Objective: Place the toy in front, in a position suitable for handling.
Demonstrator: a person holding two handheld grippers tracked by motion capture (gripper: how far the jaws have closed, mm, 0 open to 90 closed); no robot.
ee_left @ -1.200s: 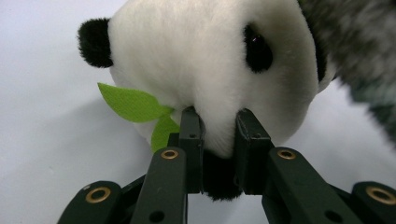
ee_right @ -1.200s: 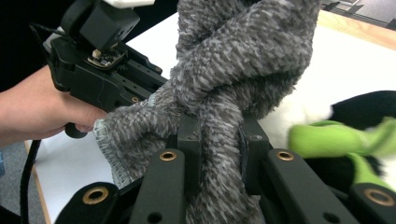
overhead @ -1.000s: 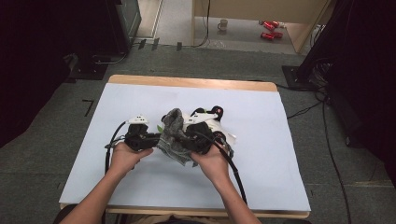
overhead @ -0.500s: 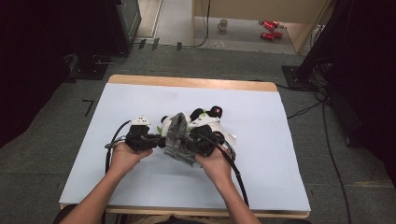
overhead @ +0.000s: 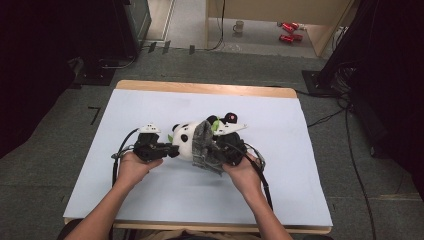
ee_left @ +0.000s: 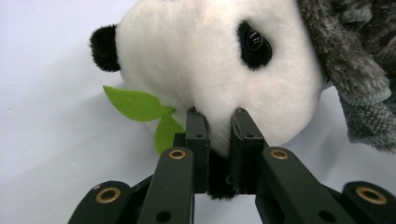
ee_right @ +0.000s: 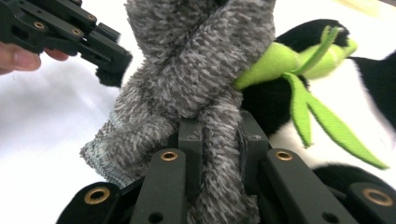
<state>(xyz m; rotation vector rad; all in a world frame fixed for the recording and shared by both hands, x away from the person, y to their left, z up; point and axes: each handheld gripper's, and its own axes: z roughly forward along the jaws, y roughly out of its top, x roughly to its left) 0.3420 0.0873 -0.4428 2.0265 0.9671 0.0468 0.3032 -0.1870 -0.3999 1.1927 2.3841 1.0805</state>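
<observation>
The left gripper (ee_left: pixel 219 128) is pinching the plush panda (ee_left: pixel 210 70); the right gripper (ee_right: pixel 219 135) is clamping the grey fuzzy cloth (ee_right: pixel 196 79) draping over it, beside green felt leaves (ee_right: pixel 299 70).

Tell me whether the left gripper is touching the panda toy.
Touching. The left gripper view shows the left gripper with both jaws pinching white plush at the bottom of the panda toy head.

a mug (overhead: pixel 239 26) and red cans (overhead: pixel 289 32) sit on the floor beyond the table (overhead: pixel 150 100).
</observation>
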